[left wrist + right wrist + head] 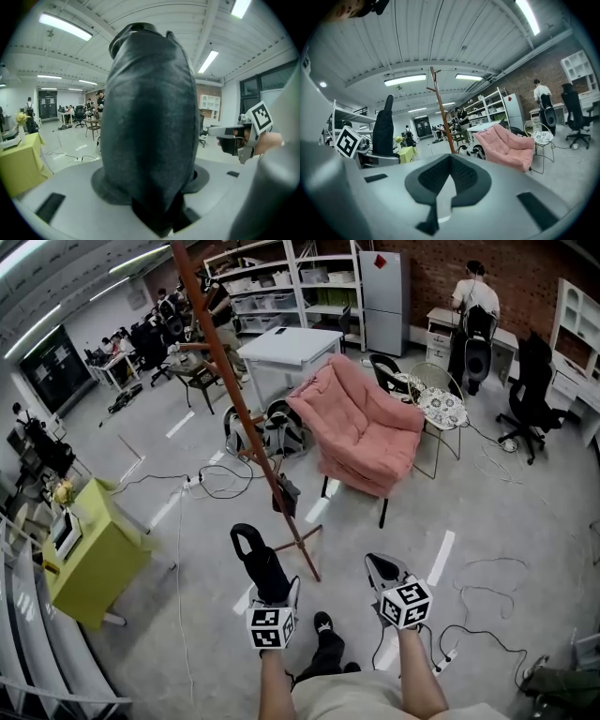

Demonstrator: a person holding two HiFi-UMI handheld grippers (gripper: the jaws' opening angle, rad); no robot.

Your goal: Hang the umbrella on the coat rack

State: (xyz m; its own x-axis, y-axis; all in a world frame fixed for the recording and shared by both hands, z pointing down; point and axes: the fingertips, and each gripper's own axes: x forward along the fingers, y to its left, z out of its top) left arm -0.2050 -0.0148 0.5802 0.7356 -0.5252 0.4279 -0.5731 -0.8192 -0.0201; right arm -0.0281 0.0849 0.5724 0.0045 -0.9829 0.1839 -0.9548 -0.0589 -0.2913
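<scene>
**Umbrella held in left gripper, coat rack not yet reached**

The umbrella [258, 563], folded in a black sleeve, is held upright in the left gripper [272, 591]. The jaws stand wide and are clamped on its lower part. The longer upper part rises free, and its top end appears to form a loop. The right gripper [384, 576] is held just beside it, tips together, with nothing between them.

The coat rack [246, 418] stands on the floor [487, 512] ahead of both grippers and apart from the umbrella. It is placed between a yellow-green cabinet [94, 549] near the left edge of the floor and a pink chair [366, 427] further back. Cables [220, 484] lie beside its feet.

Possible faults, as judged from this position:
- The umbrella may tip or slide in the jaws, because it is gripped low and most of its length is unsupported.
- The rack may be pushed over if the pole is struck, since it rests on thin legs.
- A peg may be missed if the loop is not opened or turned toward it.
- The cables may be caught underfoot on approach.

View differences:
- In the right gripper view, the top of the rack and its pegs are shown; in the head view they are cut off.
- The left gripper view is largely filled by the umbrella, and the rack is hidden.
- The rack's feet and the cables are shown only in the head view.
</scene>
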